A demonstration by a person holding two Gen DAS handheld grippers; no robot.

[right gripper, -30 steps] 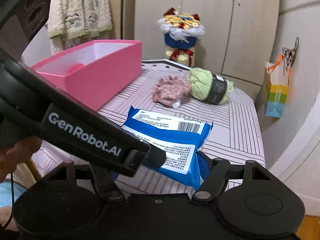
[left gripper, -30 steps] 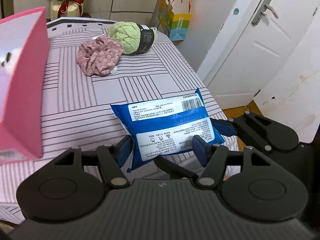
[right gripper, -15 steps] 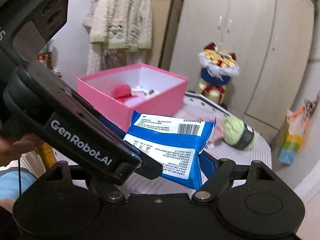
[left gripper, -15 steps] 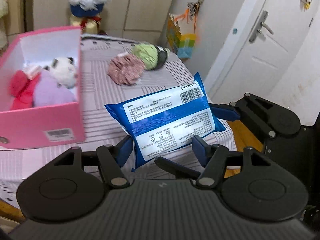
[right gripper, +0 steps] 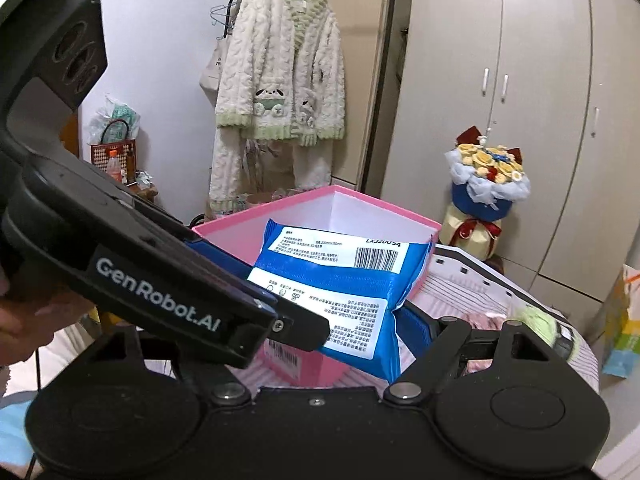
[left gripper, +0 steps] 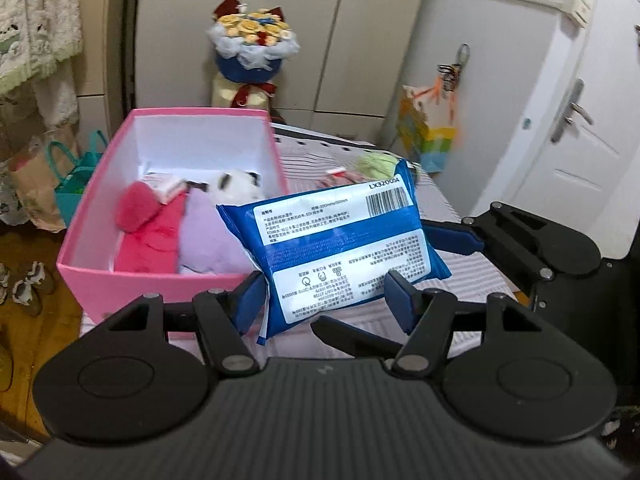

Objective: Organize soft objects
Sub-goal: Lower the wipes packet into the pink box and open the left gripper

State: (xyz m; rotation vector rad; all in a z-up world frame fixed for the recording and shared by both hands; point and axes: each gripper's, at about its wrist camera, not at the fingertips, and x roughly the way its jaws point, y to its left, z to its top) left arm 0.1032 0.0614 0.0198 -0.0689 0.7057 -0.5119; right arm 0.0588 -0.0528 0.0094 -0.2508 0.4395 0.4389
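Observation:
A blue wipes pack (left gripper: pixel 340 240) hangs in the air beside the pink box (left gripper: pixel 176 286), above the striped table (left gripper: pixel 460 272). My left gripper (left gripper: pixel 326 296) is shut on its lower edge. From the right, a blue finger (left gripper: pixel 452 236) of my right gripper meets the pack's end. In the right wrist view my right gripper (right gripper: pixel 316 312) has the pack (right gripper: pixel 344 276) between its jaws; its right pad touches the pack and its left finger is hidden behind the left gripper. The box holds red (left gripper: pixel 140 216), lilac (left gripper: pixel 208 236) and white (left gripper: pixel 236 186) plush things.
A green yarn ball (left gripper: pixel 376 162) and a floral scrunchie (left gripper: pixel 348 176) lie on the table behind the pack. A bouquet (left gripper: pixel 252 48) stands before the wardrobe. A gift bag (left gripper: pixel 428 136) hangs at the right, a robe (right gripper: pixel 280 80) at the left. Shoes (left gripper: pixel 24 284) lie on the floor.
Both grippers have carried the wipes pack up off the table and leftward to the pink box. The box's open inside has come into view; yarn and scrunchie now sit behind the pack.

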